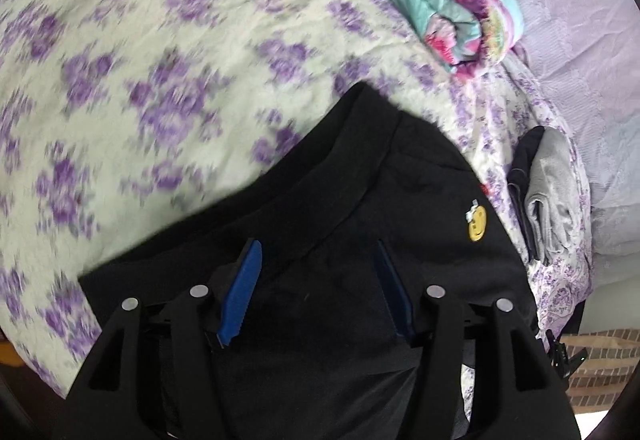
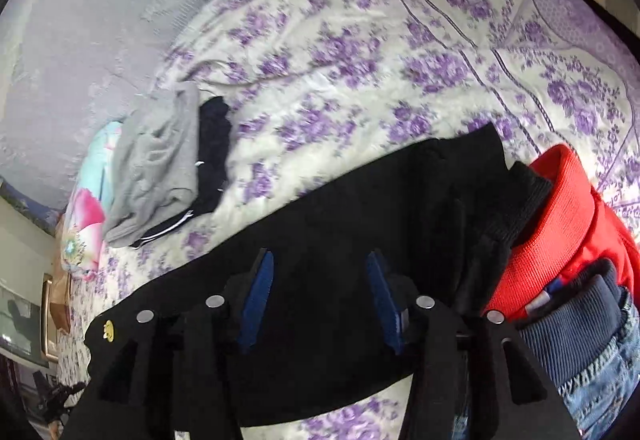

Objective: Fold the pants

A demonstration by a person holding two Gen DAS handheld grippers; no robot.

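Black pants [image 1: 360,200] with a yellow smiley patch [image 1: 477,226] lie spread on the floral bedspread; they also show in the right wrist view [image 2: 380,208]. My left gripper [image 1: 316,272] is open, its blue pads [image 1: 244,288] apart just above the waist end of the pants. My right gripper [image 2: 320,280] is open over the middle of the black fabric, with nothing between the pads [image 2: 258,296]. Whether the fingers touch the cloth I cannot tell.
A rolled teal and pink quilt [image 1: 440,4] lies at the back. A folded grey and black stack [image 2: 168,164] sits beside it, also seen in the left wrist view [image 1: 548,200]. A pile of red [image 2: 568,224], navy and denim clothes [image 2: 600,380] lies at right. Lilac wall [image 1: 580,20] behind.
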